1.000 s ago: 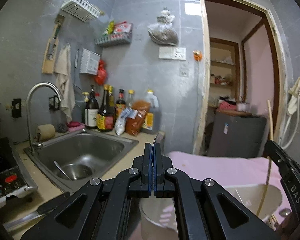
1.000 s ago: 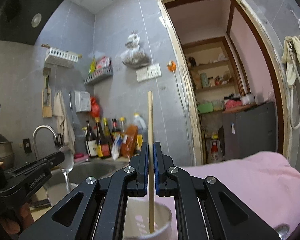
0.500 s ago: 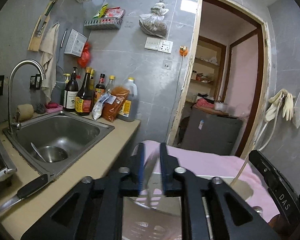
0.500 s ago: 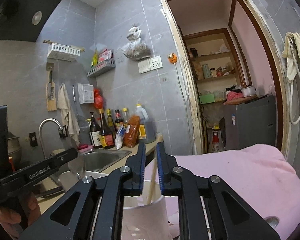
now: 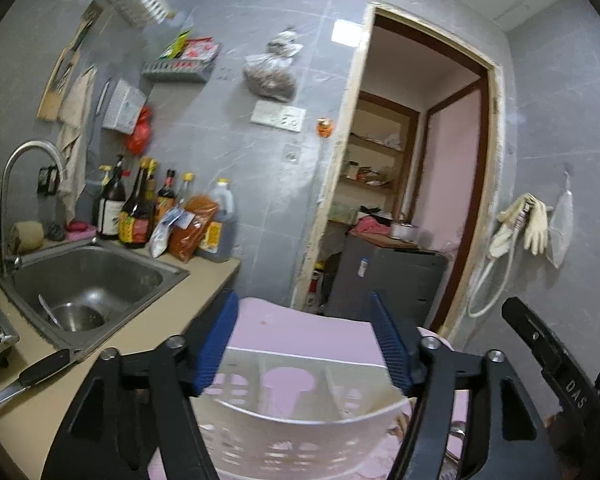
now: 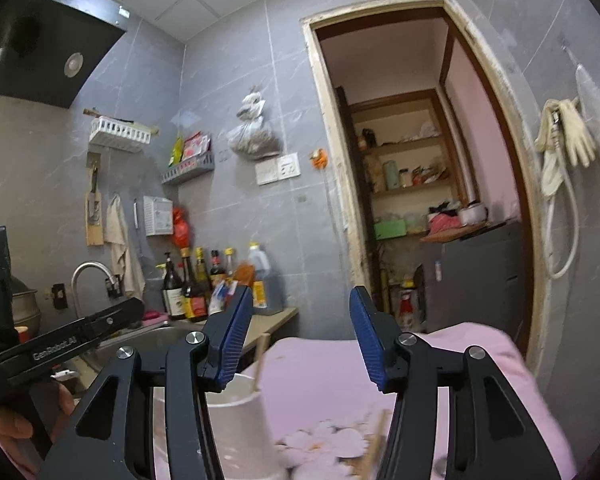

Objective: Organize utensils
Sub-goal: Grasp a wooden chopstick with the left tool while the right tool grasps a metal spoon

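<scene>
My left gripper (image 5: 304, 344) has its blue-padded jaws apart and opening wider, with nothing between them. Just beyond and below them stands the white slotted utensil holder (image 5: 300, 432), resting on a pink cloth (image 5: 300, 328); its compartments look mostly empty from this angle, though blur hides the bottom. My right gripper (image 6: 300, 336) is likewise spread and opening, also empty. Below its left jaw I see the holder's round white cup section (image 6: 236, 408) with a wooden chopstick (image 6: 259, 360) leaning inside it. Another chopstick (image 6: 374, 444) lies on the cloth near the right jaw, so I judge sorting is partly done, with at least that stick left. A knife (image 5: 32, 376) also lies on the counter beside the sink (image 5: 156, 276), and a spoon (image 5: 48, 310) rests in the basin; whether those belong to the job I cannot say.

Compared with a second earlier, both grippers were then pinched shut: the left on a thin metal utensil, the right on the upright chopstick above the cup. Both have since let go, and both views now sit higher and farther back from the holder. The metal utensil is not clearly visible now.
</scene>
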{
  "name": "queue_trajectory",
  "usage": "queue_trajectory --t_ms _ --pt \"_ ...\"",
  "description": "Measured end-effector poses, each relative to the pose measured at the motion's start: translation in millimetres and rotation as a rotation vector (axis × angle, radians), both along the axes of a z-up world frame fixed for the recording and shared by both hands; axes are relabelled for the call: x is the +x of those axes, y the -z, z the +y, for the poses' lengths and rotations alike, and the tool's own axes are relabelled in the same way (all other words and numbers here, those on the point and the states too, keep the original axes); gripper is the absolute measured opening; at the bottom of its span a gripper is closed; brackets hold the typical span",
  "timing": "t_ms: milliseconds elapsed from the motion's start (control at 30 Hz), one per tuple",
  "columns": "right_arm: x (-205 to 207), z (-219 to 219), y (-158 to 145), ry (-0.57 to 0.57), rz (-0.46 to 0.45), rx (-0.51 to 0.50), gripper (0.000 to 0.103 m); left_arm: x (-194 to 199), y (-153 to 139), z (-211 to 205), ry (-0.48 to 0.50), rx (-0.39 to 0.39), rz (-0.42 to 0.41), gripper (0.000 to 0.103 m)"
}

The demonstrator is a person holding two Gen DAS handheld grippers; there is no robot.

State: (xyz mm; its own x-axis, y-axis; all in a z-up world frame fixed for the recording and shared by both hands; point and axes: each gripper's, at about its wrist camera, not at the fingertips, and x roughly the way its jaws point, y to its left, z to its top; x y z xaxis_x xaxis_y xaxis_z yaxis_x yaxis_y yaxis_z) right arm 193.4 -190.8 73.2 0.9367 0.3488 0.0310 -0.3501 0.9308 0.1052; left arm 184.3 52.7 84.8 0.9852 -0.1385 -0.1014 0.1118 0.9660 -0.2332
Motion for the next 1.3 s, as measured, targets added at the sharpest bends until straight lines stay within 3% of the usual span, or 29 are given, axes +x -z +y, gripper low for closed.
queue_trajectory --t_ms 100,167,433,700,1000,1100,1167,1300 --pt "-8.3 -16.9 -1.8 0.035 -0.005 -0.022 0.062 -5.8 -1.7 -17.6 0.026 0.028 -0.005 0.082" --pt "-14.2 -29.4 -2.2 0.056 -0.011 -0.04 0.075 -7.6 -0.4 -29.4 0.049 0.049 0.001 0.092" --pt "-30.0 -75.4 8.8 0.124 0.006 -0.101 0.103 -4.8 18.6 -67.8 0.178 0.098 0.105 0.097" --pt "-19.0 -114.6 29.1 0.147 0.141 -0.148 0.103 1.8 47.7 -99.2 0.269 0.164 0.253 0.097" --pt "11.3 -121.8 57.6 0.144 0.345 -0.228 0.103 11.9 77.0 -131.4 0.318 0.231 0.413 0.096" --pt "24.6 -117.5 67.1 0.111 0.43 -0.264 0.102 18.7 83.4 -140.4 0.341 0.266 0.453 0.086" --pt "32.6 -114.5 72.7 0.087 0.48 -0.288 0.097 26.2 87.9 -144.9 0.354 0.287 0.488 0.071" --pt "47.0 -106.7 82.3 0.045 0.554 -0.333 0.087 42.0 98.6 -149.0 0.373 0.293 0.561 0.055"
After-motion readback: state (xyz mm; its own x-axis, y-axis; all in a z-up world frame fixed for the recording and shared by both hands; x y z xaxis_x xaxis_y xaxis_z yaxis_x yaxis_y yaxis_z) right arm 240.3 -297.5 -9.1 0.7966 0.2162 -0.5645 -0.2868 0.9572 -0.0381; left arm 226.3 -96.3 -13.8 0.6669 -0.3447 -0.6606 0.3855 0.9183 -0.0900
